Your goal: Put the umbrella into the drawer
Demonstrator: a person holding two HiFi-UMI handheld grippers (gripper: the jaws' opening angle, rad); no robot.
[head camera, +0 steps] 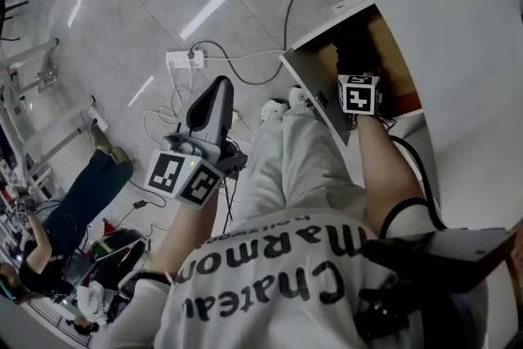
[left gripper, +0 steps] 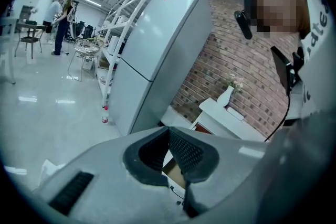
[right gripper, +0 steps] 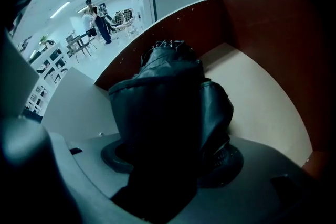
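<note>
The black folded umbrella (right gripper: 168, 97) stands between the jaws of my right gripper (right gripper: 169, 159), whose pads close on its sides. It is inside the open drawer (right gripper: 262, 97), which has a tan floor and red-brown walls. In the head view my right gripper (head camera: 357, 73) reaches down into the drawer (head camera: 315, 98) beside the white cabinet top (head camera: 458, 29), and the umbrella (head camera: 353, 45) shows only as a dark mass. My left gripper (head camera: 219, 84) is raised over the floor to the left, away from the drawer. Its fingertips (left gripper: 168, 131) meet with nothing between them.
A power strip (head camera: 184, 59) and cables lie on the grey floor ahead of the person's legs. Another person (head camera: 73, 208) is at the left. The left gripper view shows a white fridge (left gripper: 152, 44), a brick wall and a white vase (left gripper: 226, 96) on a white cabinet.
</note>
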